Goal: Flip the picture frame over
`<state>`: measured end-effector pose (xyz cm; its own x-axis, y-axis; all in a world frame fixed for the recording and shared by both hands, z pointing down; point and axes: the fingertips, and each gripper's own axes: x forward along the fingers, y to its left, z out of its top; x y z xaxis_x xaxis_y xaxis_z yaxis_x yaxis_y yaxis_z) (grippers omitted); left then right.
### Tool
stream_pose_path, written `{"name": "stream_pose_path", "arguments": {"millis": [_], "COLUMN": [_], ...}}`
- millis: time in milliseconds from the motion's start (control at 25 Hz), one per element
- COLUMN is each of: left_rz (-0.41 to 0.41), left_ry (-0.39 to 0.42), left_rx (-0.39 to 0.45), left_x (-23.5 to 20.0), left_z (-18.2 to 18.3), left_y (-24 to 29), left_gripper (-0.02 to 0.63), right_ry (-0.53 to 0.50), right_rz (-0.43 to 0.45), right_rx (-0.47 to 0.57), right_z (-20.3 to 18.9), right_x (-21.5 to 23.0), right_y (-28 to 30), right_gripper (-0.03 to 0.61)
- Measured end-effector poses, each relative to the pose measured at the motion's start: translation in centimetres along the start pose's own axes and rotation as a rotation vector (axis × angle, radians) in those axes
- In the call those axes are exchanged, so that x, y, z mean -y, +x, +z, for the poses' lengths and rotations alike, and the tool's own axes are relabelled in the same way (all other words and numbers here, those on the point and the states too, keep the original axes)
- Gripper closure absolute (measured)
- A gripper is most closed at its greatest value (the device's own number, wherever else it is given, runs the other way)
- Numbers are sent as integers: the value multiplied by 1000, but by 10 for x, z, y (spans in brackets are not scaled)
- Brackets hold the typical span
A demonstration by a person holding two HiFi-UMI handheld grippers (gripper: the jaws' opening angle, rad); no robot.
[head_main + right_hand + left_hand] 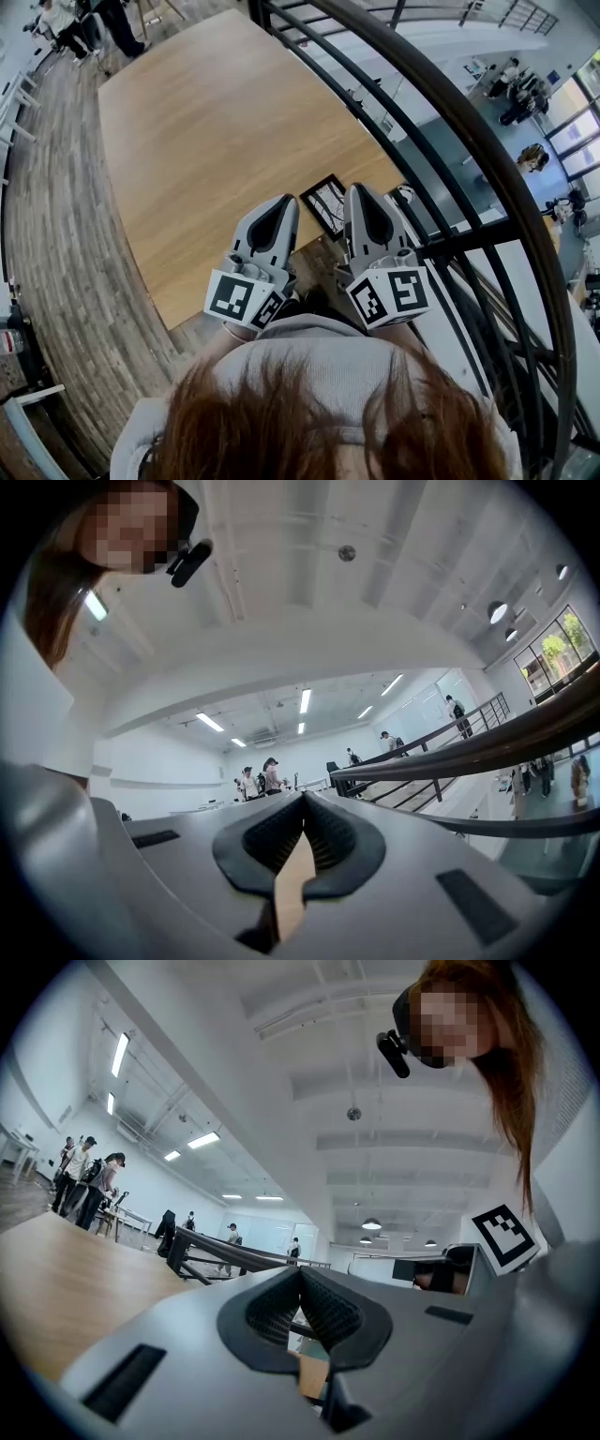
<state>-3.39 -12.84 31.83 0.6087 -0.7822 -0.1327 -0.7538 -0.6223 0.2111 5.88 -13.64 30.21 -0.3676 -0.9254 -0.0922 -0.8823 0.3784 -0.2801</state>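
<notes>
A small black picture frame [328, 206] lies flat on the wooden table [216, 131] near its front right corner, with its pale picture side up. My left gripper [280, 202] hovers just left of the frame and my right gripper [362, 191] just right of it. Both are held close to my chest and point forward, roughly level. Neither touches the frame. In the left gripper view the left gripper [300, 1271] has its tips together with nothing between them. In the right gripper view the right gripper [304, 797] is likewise shut and empty.
A black metal railing [450, 122] curves along the table's right side, close to the right gripper, with a lower floor beyond it. Grey wood flooring [66, 234] lies left of the table. People stand far off at the top left [66, 23].
</notes>
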Motion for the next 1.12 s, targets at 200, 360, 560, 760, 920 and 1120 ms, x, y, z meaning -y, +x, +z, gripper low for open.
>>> {"name": "stream_pose_path", "arguments": {"millis": [200, 360, 560, 760, 920, 1120], "left_rz": [-9, -20, -29, -38, -35, -32], "left_ry": [10, 13, 16, 23, 22, 14], "left_rx": [-25, -20, -17, -8, -6, -6], "left_x": [0, 1, 0, 3, 1, -1], "left_z": [-11, -10, -10, -8, -6, -8], "left_y": [-2, 1, 3, 3, 2, -1], "left_gripper": [607, 607, 607, 607, 607, 607], "right_ry": [-101, -147, -171, -156, -142, -157], "right_rz": [21, 35, 15, 0, 3, 17], "right_rx": [-66, -74, -90, -93, -104, -102], "right_z": [-22, -25, -30, -30, -32, -33], "right_x": [-22, -28, -26, -22, -23, -29], "right_y": [3, 7, 11, 12, 11, 12], "right_gripper": [561, 561, 561, 561, 561, 563]}}
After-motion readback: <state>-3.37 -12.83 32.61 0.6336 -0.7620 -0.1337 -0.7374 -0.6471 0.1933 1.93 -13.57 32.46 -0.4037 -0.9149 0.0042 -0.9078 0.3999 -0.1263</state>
